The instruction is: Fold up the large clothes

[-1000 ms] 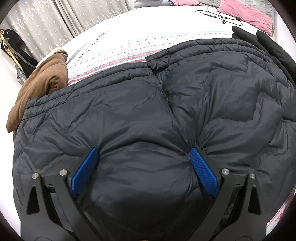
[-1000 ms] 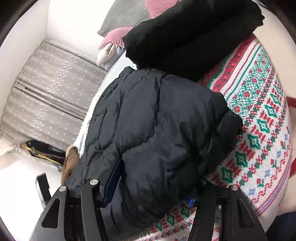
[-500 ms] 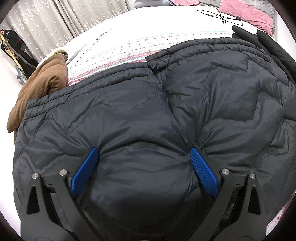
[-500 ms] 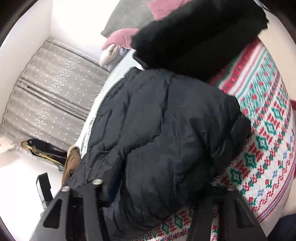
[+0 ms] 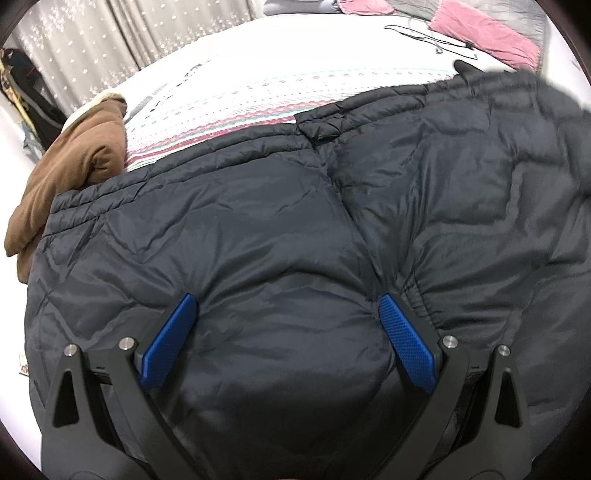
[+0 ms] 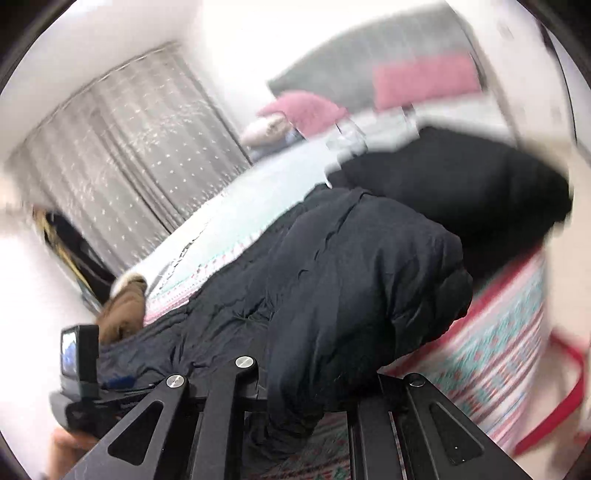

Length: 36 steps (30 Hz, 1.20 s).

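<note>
Dark navy quilted puffer jacket [image 5: 295,229] is lying spread over the bed w/ the red, green & white patterned knit blanket [image 5: 236,107], filling most of the space ahead of the left tool [image 5: 284,325]. Left tool is sitting released, blue textured pads [image 5: 170,339] spread wide & resting on the jacket's puffy surface, a bulge of fabric sitting between them but not pinched. Beyond the tool's left finger, a brown fleece-lined garment [image 5: 74,166] is hanging off the bed edge; far ahead & to the right, pink cushions [image 5: 480,33] are lying by a thin black cable [image 5: 436,37].

Right tool [image 6: 306,391] is closing, clenching on a bunched fold of the same jacket [image 6: 351,288], fabric squeezed between the black fingers & bulging up ahead of them; view is blurry. Past that fold, a black folded garment [image 6: 461,184] is sitting on the blanket [image 6: 491,347]. To the right tool's left, the other tool's small screen [image 6: 70,350] is showing, grey dotted curtain [image 6: 122,147] further off
</note>
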### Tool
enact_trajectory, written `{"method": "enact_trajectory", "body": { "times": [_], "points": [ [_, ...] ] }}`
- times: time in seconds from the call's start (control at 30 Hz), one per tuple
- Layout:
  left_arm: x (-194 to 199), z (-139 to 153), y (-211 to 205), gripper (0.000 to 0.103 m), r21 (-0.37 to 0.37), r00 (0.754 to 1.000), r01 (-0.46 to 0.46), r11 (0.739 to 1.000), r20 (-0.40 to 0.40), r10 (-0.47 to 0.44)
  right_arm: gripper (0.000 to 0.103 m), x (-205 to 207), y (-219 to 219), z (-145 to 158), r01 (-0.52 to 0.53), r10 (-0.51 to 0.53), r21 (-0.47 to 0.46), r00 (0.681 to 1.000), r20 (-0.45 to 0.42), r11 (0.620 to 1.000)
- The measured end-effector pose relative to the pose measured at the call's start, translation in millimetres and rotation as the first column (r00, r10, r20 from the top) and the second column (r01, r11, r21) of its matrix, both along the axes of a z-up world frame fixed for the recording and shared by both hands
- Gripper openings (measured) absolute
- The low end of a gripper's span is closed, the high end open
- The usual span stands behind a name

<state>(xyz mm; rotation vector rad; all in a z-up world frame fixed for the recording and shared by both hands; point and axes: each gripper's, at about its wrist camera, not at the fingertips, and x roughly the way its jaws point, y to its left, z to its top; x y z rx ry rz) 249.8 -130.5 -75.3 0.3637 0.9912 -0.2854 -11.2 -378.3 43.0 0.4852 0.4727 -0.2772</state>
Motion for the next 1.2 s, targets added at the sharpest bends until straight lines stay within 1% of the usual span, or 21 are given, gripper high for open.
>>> {"method": "enact_trajectory", "body": {
  "times": [0.07,0.17,0.23,0.3,0.37,0.43,0.5,0.53,0.57,0.6,0.63,0.7,0.77,0.83,0.87,0.9,0.97,1.03,1.07,1.13,1.2],
  "points": [
    [-7.8,-2.7,-11.3,0.1,0.029,0.999,0.023,0.999,0.021,-0.024,0.012,-1.9,13.4,13.3,-0.006,0.007,-0.099,1.0,0.007,0.995],
    [-13.3,-5.9,-24.5,0.099,0.049,0.998,0.032,0.998,0.043,-0.034,0.012,-3.0,30.9,20.7,-0.007,0.009,-0.21,1.0,0.008,0.978],
    [-13.3,-6.7,-26.9,0.099,0.058,0.998,0.033,0.998,0.048,-0.036,0.012,-4.1,40.3,20.9,-0.019,0.025,-0.246,1.0,0.018,0.969],
    [-9.9,-4.9,-24.0,0.099,0.04,0.999,0.032,0.999,0.03,-0.033,0.012,1.6,50.5,26.1,-0.02,0.026,-0.28,1.0,0.017,0.96],
    [-5.4,1.4,-13.0,0.099,-0.011,1.0,0.023,1.0,-0.01,-0.023,0.012,0.6,46.9,27.0,-0.014,0.018,-0.267,1.0,0.011,0.964],
    [-7.6,9.8,-0.3,0.099,-0.057,0.999,0.017,0.998,-0.031,-0.019,0.012,-1.3,39.5,27.3,-0.005,0.006,-0.23,1.0,0.004,0.973],
    [-19.0,18.5,7.1,0.099,-0.09,0.998,0.027,0.996,-0.048,-0.031,0.012,-2.8,25.5,23.9,0.011,-0.012,-0.18,1.0,-0.004,0.984],
    [-30.0,24.4,10.7,0.099,-0.118,0.997,0.051,0.992,-0.056,-0.057,0.012,-2.1,21.0,22.8,0.025,-0.027,-0.165,1.0,-0.008,0.986],
    [-48.1,31.1,11.9,0.099,-0.152,0.992,0.107,0.983,-0.053,-0.116,0.012,-9.9,15.1,23.0,0.032,-0.034,-0.162,0.999,-0.01,0.986],
    [-64.5,34.4,9.9,0.099,-0.159,0.985,0.162,0.974,-0.041,-0.17,0.012,-11.7,12.1,23.4,0.038,-0.041,-0.162,0.999,-0.012,0.986],
    [-89.4,35.1,4.2,0.099,-0.129,0.969,0.245,0.961,-0.008,-0.248,0.012,-12.2,11.7,23.1,0.041,-0.043,-0.164,0.999,-0.013,0.986],
    [-120.6,25.0,-10.6,0.099,-0.022,0.943,0.333,0.943,0.034,-0.332,0.012,-12.9,12.5,24.5,0.038,-0.041,-0.168,0.999,-0.014,0.985],
    [-137.1,6.6,-24.0,0.099,0.095,0.926,0.37,0.924,0.042,-0.375,0.012,-14.8,14.2,25.1,0.036,-0.039,-0.17,0.999,-0.015,0.985],
    [-141.1,-5.0,-27.7,0.099,0.138,0.922,0.376,0.916,0.046,-0.386,0.012,-16.7,14.1,23.9,0.028,-0.031,-0.16,0.999,-0.017,0.987],
    [-140.2,-8.8,-27.7,0.099,0.142,0.921,0.379,0.915,0.039,-0.387,0.012,-17.8,15.3,23.4,0.025,-0.029,-0.158,0.999,-0.019,0.987],
    [-137.3,-8.8,-26.2,0.099,0.128,0.923,0.379,0.917,0.024,-0.384,0.012,-18.0,17.8,24.4,0.024,-0.028,-0.16,0.999,-0.021,0.987],
    [-133.2,-0.3,-21.4,0.099,0.095,0.927,0.373,0.923,-0.003,-0.374,0.012,-19.7,21.4,24.7,0.028,-0.032,-0.181,0.999,-0.021,0.983],
    [-127.2,21.2,-8.8,0.099,0.021,0.933,0.359,0.933,0.027,-0.36,0.012,-22.3,19.8,26.3,0.033,-0.037,-0.187,0.999,-0.016,0.982],
    [-124.3,28.5,-3.2,0.099,0.004,0.935,0.352,0.936,0.046,-0.352,0.012,-23.9,18.0,26.7,0.033,-0.036,-0.181,0.999,-0.014,0.983],
    [-118.5,37.3,5.8,0.099,0.006,0.946,0.313,0.95,0.09,-0.312,0.012,-25.7,14.0,25.7,0.034,-0.037,-0.164,0.999,-0.015,0.986],
    [-113.3,29.8,6.0,0.099,0.037,0.953,0.285,0.958,0.096,-0.287,0.012,-26.1,12.4,24.0,0.037,-0.04,-0.148,0.999,-0.017,0.988]
  ]
}}
